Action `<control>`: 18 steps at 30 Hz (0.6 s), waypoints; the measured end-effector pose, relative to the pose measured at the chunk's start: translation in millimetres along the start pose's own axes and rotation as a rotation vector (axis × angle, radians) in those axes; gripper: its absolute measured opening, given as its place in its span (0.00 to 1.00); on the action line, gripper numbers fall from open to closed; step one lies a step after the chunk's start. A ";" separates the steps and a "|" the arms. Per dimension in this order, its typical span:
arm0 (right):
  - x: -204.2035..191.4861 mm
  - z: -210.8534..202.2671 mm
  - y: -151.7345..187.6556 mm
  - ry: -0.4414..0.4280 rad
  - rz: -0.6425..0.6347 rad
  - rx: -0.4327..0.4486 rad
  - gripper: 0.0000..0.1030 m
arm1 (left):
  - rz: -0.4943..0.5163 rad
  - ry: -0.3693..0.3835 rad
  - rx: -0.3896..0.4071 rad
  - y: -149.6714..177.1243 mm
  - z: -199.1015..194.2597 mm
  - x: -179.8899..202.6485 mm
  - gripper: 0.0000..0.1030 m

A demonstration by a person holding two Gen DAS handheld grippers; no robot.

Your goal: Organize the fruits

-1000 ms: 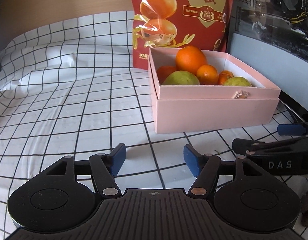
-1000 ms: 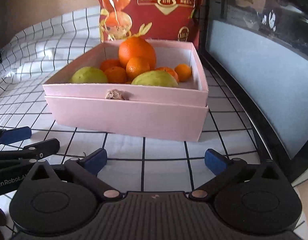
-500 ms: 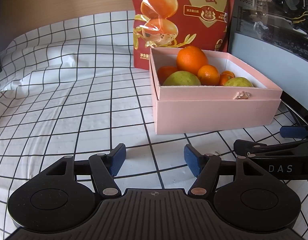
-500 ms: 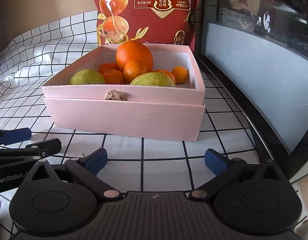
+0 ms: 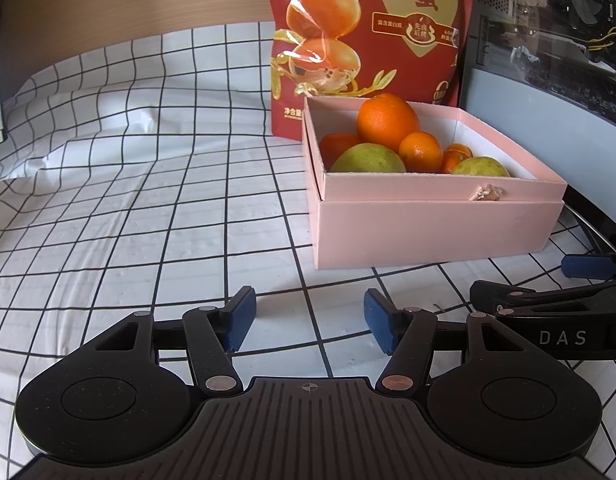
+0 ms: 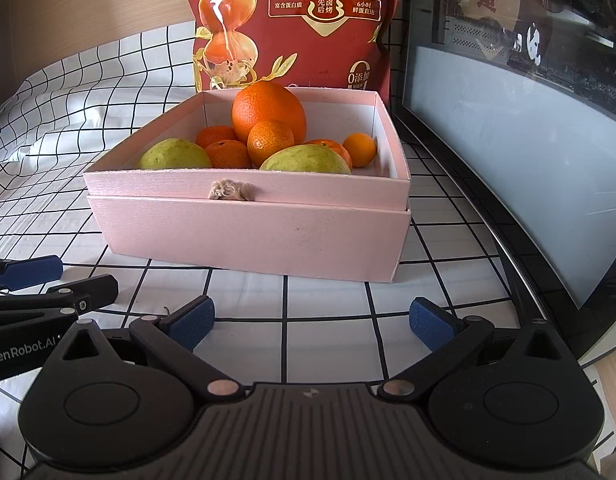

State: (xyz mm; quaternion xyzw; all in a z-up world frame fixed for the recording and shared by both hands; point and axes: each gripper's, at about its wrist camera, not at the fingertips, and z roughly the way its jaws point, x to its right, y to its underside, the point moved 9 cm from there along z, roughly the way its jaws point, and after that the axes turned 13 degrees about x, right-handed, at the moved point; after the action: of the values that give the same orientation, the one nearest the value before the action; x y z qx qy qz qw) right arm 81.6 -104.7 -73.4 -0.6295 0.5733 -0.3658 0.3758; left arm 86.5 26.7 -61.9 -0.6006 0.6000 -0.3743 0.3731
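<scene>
Fruit is gathered in a pink box on a checked cloth, with both grippers held empty in front of it.

The checked cloth (image 5: 107,200) is spread over the surface, and a red bag (image 6: 291,20) is stood behind the pink box (image 6: 251,236). In the box, a large orange (image 6: 267,110) is piled on small oranges (image 6: 269,142) and two green fruits (image 6: 308,160). The left gripper (image 5: 305,320) and right gripper (image 6: 312,318) are kept spread apart, grasping nothing, near the box's front wall.
</scene>
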 end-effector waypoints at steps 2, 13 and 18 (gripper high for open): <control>0.1 0.0 -0.1 0.000 0.000 0.000 1.00 | 0.000 0.000 0.000 -0.1 0.0 0.1 0.63; 0.1 0.0 -0.1 0.000 0.000 0.000 1.00 | 0.000 0.000 0.000 -0.1 0.0 0.0 0.63; 0.0 -0.1 -0.1 0.000 0.000 0.000 1.00 | 0.000 0.000 0.000 -0.2 0.1 0.2 0.63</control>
State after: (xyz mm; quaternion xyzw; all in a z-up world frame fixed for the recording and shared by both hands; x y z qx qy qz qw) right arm 81.5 -104.7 -73.3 -0.6295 0.5733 -0.3658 0.3758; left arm 86.6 26.5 -61.8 -0.6005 0.6002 -0.3742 0.3731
